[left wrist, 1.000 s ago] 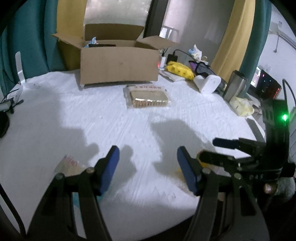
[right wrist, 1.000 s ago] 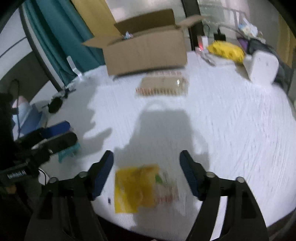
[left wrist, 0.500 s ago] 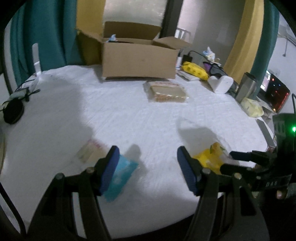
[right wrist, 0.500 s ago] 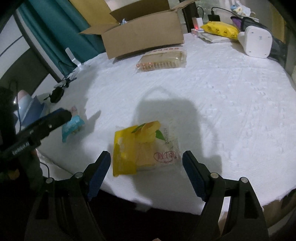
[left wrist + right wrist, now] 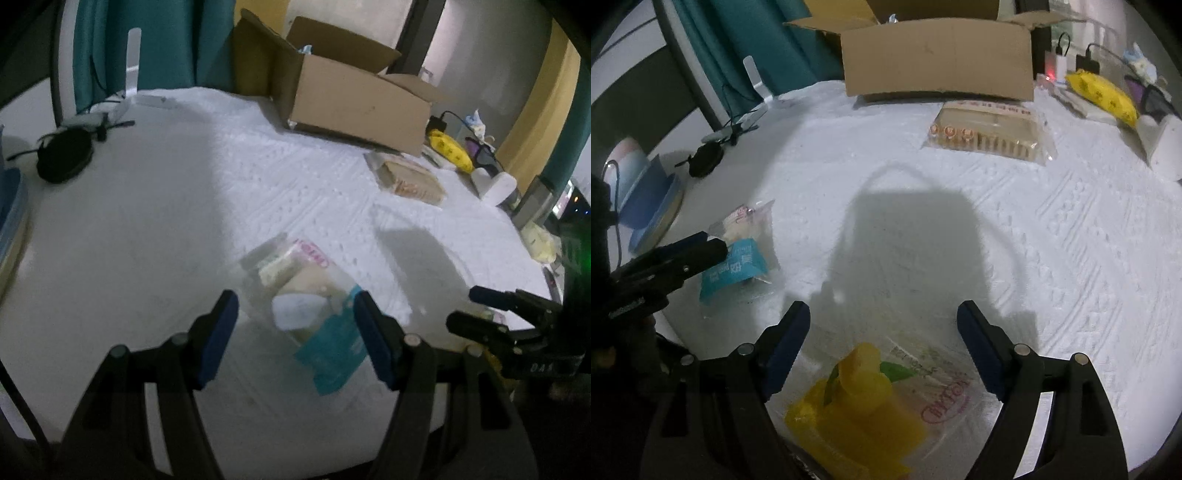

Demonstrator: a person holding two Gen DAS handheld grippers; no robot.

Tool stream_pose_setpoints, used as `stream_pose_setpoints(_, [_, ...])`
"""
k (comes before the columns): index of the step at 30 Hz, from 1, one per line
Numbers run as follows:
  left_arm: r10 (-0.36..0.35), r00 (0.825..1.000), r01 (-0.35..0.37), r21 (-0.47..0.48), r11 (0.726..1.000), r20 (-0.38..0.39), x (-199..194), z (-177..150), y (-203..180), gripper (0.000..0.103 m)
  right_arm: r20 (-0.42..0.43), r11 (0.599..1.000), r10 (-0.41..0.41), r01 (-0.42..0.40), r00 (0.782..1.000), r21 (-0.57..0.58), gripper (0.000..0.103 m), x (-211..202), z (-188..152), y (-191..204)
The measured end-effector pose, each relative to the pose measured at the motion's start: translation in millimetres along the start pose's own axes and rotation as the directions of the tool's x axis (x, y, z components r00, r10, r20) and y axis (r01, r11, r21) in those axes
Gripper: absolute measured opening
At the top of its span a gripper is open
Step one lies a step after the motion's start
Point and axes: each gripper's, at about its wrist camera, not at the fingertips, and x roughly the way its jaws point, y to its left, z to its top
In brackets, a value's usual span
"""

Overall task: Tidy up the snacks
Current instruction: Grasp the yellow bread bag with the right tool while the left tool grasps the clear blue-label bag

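Note:
My left gripper [image 5: 295, 325] is open over a clear and teal snack packet [image 5: 314, 306] near the front edge of the white table; the packet lies between its blue fingers. It also shows in the right wrist view [image 5: 742, 254], with the left gripper [image 5: 683, 254] beside it. My right gripper [image 5: 882, 343] is open around a yellow snack packet [image 5: 864, 402] at the table's front edge. An open cardboard box [image 5: 938, 59] stands at the back, also in the left wrist view [image 5: 354, 96]. A pack of biscuits [image 5: 990, 129] lies in front of it.
A black pouch with cables [image 5: 62, 155] lies at the left. A yellow bag [image 5: 1104, 92], chargers and a white container [image 5: 1167, 144] crowd the back right. A blue-rimmed object [image 5: 650, 195] sits off the left edge. The right gripper [image 5: 517, 325] shows in the left wrist view.
Both grippers have moved down and forward over their packets. The teal packet now lies between the left fingers, the yellow packet between the right fingers. Both stay open.

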Motion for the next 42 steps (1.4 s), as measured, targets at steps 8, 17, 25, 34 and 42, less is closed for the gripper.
stream_pose_setpoints(8, [-0.056, 0.998, 0.056, 0.014, 0.998, 0.012, 8, 8, -20, 0.077, 0.046, 0.998, -0.037, 0.034, 0.998, 0.058, 0.085, -42, -15, -7])
stream_pose_setpoints(17, [-0.012, 0.999, 0.016, 0.09, 0.996, -0.052, 35, 5, -40, 0.078, -0.029, 0.991, 0.008, -0.004, 1.0, 0.132, 0.085, -33, -31, -4])
stream_pose_setpoints(25, [-0.012, 0.998, 0.02, 0.14, 0.99, -0.055, 41, 10, -47, 0.061, 0.01, 0.997, 0.009, -0.01, 1.0, 0.08, 0.068, -16, -14, -3])
stream_pose_setpoints(34, [-0.036, 0.999, 0.034, 0.176, 0.984, 0.01, 34, 37, -60, 0.059, 0.062, 0.999, 0.011, -0.014, 0.998, 0.039, 0.058, -14, 15, -17])
stream_pose_setpoints(42, [-0.052, 0.996, 0.038, 0.18, 0.983, 0.073, 33, 70, -67, 0.059, 0.159, 1.0, 0.006, -0.011, 0.987, 0.029, 0.058, -23, 62, -33])
